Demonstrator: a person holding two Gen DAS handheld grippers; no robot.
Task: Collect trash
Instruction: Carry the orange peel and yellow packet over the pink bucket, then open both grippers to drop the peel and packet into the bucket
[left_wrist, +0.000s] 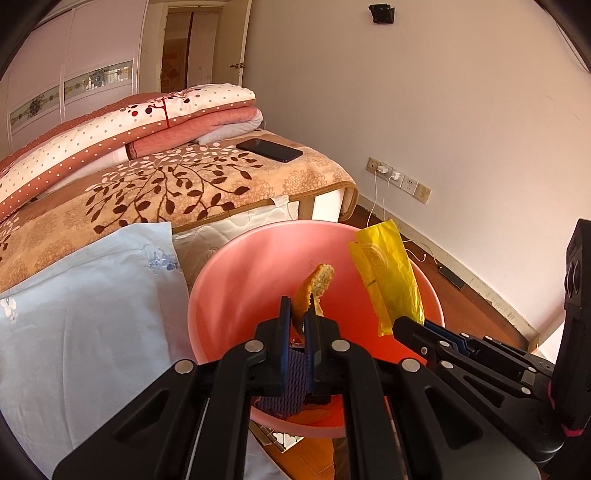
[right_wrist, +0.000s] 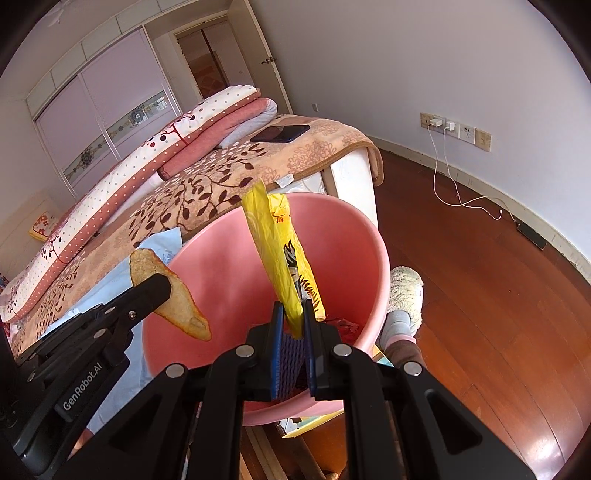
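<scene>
The left tool (left_wrist: 299, 310) pinches a peel-like scrap (left_wrist: 314, 288) and the right tool (right_wrist: 293, 317) is clamped on a yellow wrapper (right_wrist: 280, 251), both poised over the pink bin (right_wrist: 221, 266) beside the bed (left_wrist: 184, 184). Best practice, arguably: lower each piece well inside the rim before letting go, so nothing slides onto the floor (right_wrist: 480, 295).

Peel (left_wrist: 317, 288) clamped in left gripper (left_wrist: 297, 314) above pink basin (left_wrist: 221, 295). Yellow wrapper (left_wrist: 391, 273) pinched by right gripper (left_wrist: 410, 325) over basin's right rim. Phone (left_wrist: 269, 149) laid on bed (left_wrist: 166, 192).
</scene>
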